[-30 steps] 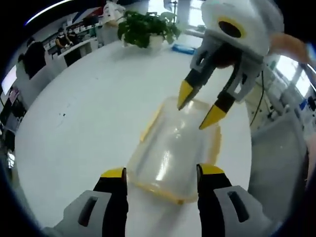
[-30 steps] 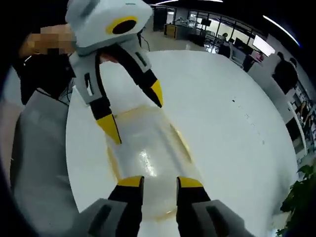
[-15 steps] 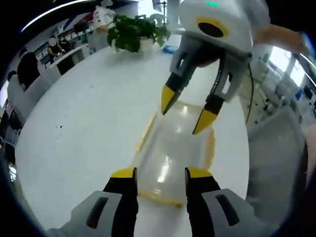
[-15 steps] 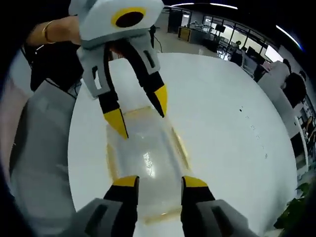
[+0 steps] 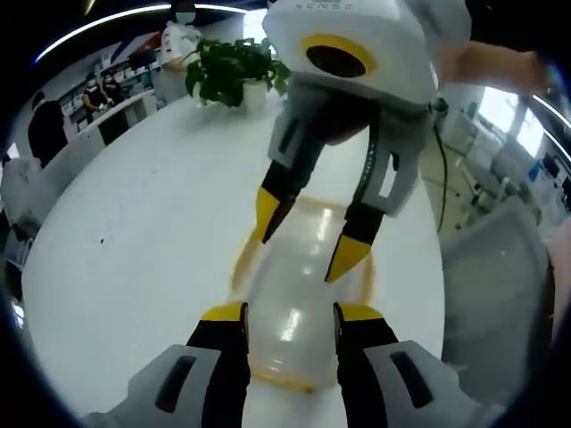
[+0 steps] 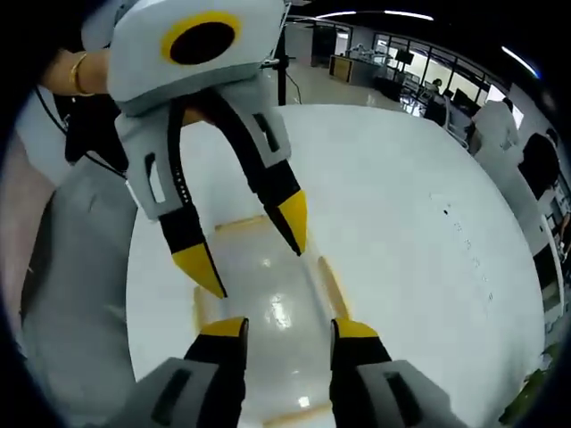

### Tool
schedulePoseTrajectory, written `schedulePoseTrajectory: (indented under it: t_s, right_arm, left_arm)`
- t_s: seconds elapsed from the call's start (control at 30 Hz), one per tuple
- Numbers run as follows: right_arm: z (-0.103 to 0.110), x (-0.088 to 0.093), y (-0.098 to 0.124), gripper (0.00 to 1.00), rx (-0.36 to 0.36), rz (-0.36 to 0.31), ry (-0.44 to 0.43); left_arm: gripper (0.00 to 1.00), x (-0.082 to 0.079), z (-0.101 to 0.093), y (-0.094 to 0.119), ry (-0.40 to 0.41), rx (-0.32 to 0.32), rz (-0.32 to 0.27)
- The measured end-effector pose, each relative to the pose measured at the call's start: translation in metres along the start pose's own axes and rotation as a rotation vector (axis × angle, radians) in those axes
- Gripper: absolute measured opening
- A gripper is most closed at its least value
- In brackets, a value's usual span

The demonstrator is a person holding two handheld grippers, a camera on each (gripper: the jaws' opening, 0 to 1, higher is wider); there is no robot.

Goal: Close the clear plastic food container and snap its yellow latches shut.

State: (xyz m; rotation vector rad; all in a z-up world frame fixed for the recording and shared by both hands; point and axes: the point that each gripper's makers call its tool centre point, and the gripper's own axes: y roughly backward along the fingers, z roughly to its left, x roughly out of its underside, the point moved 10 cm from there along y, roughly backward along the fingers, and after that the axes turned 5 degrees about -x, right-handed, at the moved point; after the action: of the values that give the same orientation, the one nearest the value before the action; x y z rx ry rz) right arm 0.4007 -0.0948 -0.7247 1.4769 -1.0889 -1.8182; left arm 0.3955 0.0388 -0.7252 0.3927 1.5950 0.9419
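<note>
I judge the step in hand to be the latching stage: the lid already appears to lie on the clear plastic food container (image 5: 299, 294), and my two claws hang over it from opposite ends. Whether any latch is already snapped home, I cannot tell.

Left side first. In the left gripper view, my left gripper (image 5: 278, 314) has its jaws parted, and they stand over the near end of the container without clamping anything. The container lies lengthwise on the white round table (image 5: 143, 223), close to the table's right-hand edge in this view. A yellow latch (image 5: 243, 259) runs along its left long side, and a yellow strip shows on the near end between my jaws.

Moving right, my right gripper (image 5: 299, 241) comes down from the far end, jaws apart, tips low over the lid; contact cannot be confirmed. In the right gripper view, that gripper's own tips (image 6: 287, 328) straddle the lid near its end.

Next move, as I judge it: lower one jaw onto a latch flap and press it down against the container wall while the other claw steadies the lid.

The container is clear, glossy and shallow, with yellow trim. A potted plant (image 5: 230, 71) stands at the table's far edge.
</note>
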Motion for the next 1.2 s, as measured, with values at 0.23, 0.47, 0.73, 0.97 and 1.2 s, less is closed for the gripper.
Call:
schedulePoseTrajectory:
  t_s: [0.23, 0.47, 0.73, 0.97, 1.2]
  right_arm:
    - [0.001, -0.004, -0.002, 0.45, -0.017, 0.015, 0.010]
    - [-0.002, -0.007, -0.003, 0.50, -0.011, 0.009, 0.009]
    - [-0.011, -0.013, 0.000, 0.52, 0.001, -0.008, 0.018]
    - [-0.021, -0.015, -0.008, 0.55, -0.037, 0.012, 0.014]
    - [-0.026, -0.018, -0.015, 0.54, -0.117, 0.053, 0.008]
  left_arm:
    - [0.44, -0.002, -0.008, -0.004, -0.047, 0.038, -0.038]
    - [0.49, -0.001, -0.016, -0.012, -0.136, 0.037, -0.027]
    - [0.50, -0.002, -0.016, -0.014, -0.151, 0.010, -0.040]
    - [0.51, -0.002, -0.025, -0.020, -0.205, -0.014, -0.055]
    - [0.51, -0.003, -0.027, -0.023, -0.219, -0.047, -0.076]
